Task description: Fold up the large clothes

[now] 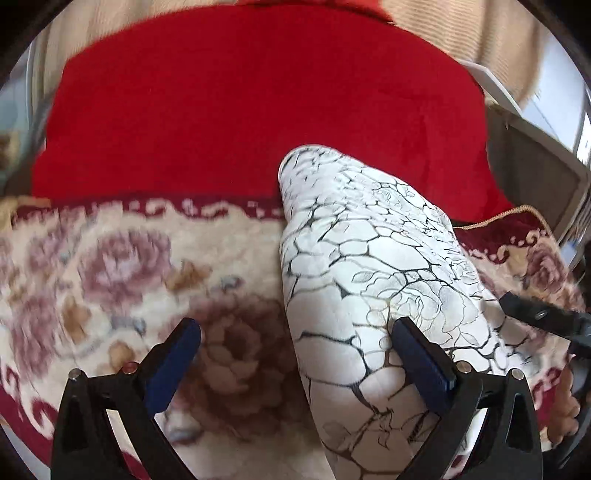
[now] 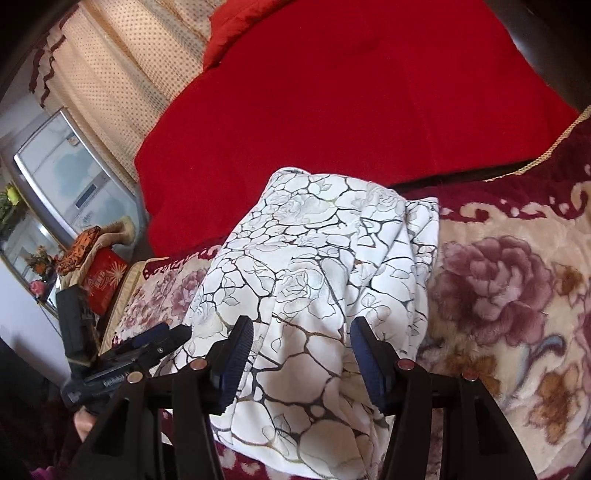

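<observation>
A white garment with a black cracked rose print (image 1: 369, 266) lies folded in a long narrow bundle on a floral blanket (image 1: 129, 266). My left gripper (image 1: 295, 332) is open above the garment's left edge, its right finger (image 1: 421, 358) over the cloth, its left finger (image 1: 177, 350) over the blanket. In the right wrist view the garment (image 2: 317, 266) lies under my right gripper (image 2: 301, 332), which is open with both fingers over the near part of the cloth. The left gripper (image 2: 162, 336) shows at the garment's left side.
A red blanket (image 1: 258, 110) covers the far part of the bed, with a red pillow (image 2: 236, 33) behind it. Beige curtains (image 2: 110, 85) hang at the back. A cabinet with glass (image 2: 62, 173), a red box (image 2: 103, 280) and flowers stand to the left.
</observation>
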`<state>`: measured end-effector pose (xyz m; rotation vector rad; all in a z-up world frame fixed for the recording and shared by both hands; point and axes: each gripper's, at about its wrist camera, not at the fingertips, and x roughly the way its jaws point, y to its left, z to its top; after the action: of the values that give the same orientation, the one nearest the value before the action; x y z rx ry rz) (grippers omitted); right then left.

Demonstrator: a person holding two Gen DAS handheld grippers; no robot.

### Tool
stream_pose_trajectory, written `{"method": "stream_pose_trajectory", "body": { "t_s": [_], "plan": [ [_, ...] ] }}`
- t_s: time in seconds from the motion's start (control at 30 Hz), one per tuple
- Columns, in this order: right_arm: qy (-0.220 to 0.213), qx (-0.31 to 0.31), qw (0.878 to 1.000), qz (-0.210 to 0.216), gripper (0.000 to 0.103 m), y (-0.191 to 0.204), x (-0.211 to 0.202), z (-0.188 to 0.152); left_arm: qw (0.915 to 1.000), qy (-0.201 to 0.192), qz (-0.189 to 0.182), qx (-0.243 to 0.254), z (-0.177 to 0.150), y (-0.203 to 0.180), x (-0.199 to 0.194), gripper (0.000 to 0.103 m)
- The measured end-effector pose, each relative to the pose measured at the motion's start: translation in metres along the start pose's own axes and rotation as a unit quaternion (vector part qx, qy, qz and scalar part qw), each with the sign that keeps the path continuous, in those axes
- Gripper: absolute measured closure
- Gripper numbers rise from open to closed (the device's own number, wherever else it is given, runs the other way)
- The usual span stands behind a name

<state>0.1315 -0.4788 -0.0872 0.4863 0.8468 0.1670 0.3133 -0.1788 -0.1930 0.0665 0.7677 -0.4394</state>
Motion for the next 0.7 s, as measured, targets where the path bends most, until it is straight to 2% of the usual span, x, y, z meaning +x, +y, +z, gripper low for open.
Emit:
{"method": "stream_pose_trajectory", "body": {
  "t_s": [0.07,0.17,0.27,0.4,0.53,0.7],
  "plan": [
    [0.043,-0.001,0.999,-0.018,0.044,-0.003,0.025,-0.004,0.9999,-0.003,0.006,0.013,0.002,-0.003,-0.001,0.000],
    [0.034,-0.024,0.999,-0.022,0.044,0.004,0.025,0.000,0.9993,-0.013,0.013,0.033,0.008,-0.002,0.000,0.000],
    [0.005,-0.024,1.000,-0.006,0.043,0.003,0.011,0.006,0.9995,-0.010,0.005,0.030,0.010,0.003,0.001,0.000],
    [-0.030,0.008,0.999,-0.023,0.026,-0.015,-0.002,0.012,0.9991,-0.017,0.008,0.039,0.008,0.002,0.000,0.000],
    [-0.014,0.054,0.998,-0.024,0.026,-0.041,-0.002,0.013,0.9990,-0.016,0.007,0.042,0.011,-0.001,0.001,0.000],
    [0.017,0.107,0.994,0.012,0.026,-0.069,0.005,0.008,0.9992,-0.013,-0.005,0.037,0.015,-0.001,0.005,0.000]
  ]
}}
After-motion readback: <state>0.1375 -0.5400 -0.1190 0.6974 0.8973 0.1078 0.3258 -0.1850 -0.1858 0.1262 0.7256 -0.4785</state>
